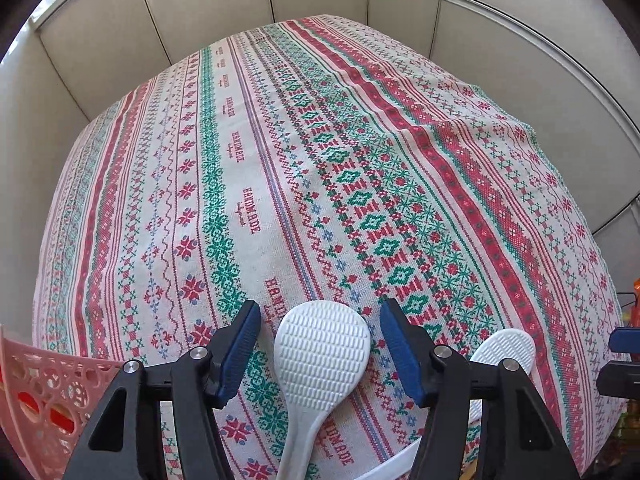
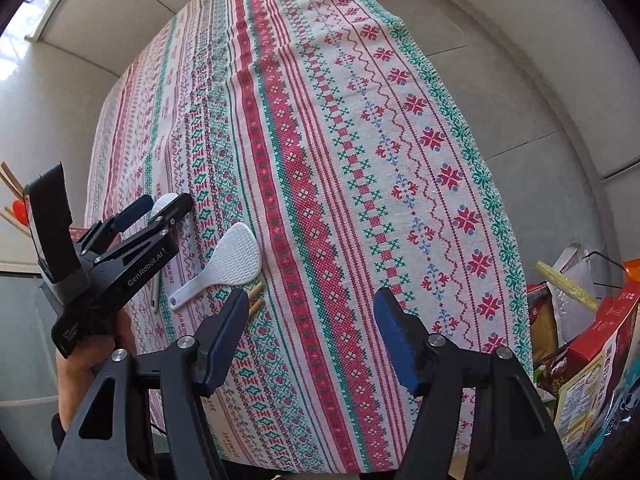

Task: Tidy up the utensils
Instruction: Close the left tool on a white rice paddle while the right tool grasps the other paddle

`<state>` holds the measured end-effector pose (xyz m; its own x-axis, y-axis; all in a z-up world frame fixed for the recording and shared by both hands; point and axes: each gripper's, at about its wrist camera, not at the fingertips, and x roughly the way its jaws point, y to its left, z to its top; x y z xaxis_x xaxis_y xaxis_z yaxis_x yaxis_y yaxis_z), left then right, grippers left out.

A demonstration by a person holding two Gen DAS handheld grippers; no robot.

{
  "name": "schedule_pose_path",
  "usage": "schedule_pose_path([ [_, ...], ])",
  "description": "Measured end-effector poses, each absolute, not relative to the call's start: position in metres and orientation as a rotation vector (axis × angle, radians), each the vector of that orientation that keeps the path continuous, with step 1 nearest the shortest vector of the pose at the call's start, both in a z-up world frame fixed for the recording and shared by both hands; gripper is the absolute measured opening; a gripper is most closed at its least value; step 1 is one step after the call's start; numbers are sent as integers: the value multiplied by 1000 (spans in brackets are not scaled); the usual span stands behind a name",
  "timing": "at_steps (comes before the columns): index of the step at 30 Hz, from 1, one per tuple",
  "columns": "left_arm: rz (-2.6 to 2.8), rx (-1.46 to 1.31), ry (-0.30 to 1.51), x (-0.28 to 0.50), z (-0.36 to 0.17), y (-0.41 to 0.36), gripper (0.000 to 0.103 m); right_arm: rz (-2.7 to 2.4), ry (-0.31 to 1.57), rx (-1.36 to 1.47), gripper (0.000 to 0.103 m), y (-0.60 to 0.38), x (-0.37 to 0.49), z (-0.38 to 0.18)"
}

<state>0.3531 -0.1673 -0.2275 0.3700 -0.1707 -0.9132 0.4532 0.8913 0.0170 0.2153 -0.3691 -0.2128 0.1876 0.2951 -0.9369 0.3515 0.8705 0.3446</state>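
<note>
Between your left tongs (image 1: pixel 320 344), which stand open, lies the white ribbed plastic rice paddle (image 1: pixel 320 364) on the patterned tabletop (image 1: pixel 360 160) — closing on its flat, thin blade risks slippage. Your right tongs (image 2: pixel 310 336) hang open, empty.

I read this as a home dining corner — a table under a cross-stitch tablecloth (image 1: pixel 248 184), plain panelled walls (image 1: pixel 208 4) behind, snack boxes and bags (image 2: pixel 592 344) piled at the right — domestic clutter, I'd say.
</note>
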Motion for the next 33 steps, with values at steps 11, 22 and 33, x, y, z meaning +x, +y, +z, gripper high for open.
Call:
schedule_pose_path([
  [11, -399, 196, 1135, 347, -211, -156, 46, -22, 1419, 641, 68, -369, 223, -226],
  [22, -430, 49, 1012, 316, -150, -124, 46, 74, 1364, 755, 47, -362, 248, -241],
  [33, -423, -18, 965, 301, -123, -86, 46, 152, 1331, 749, 24, -346, 268, -258],
])
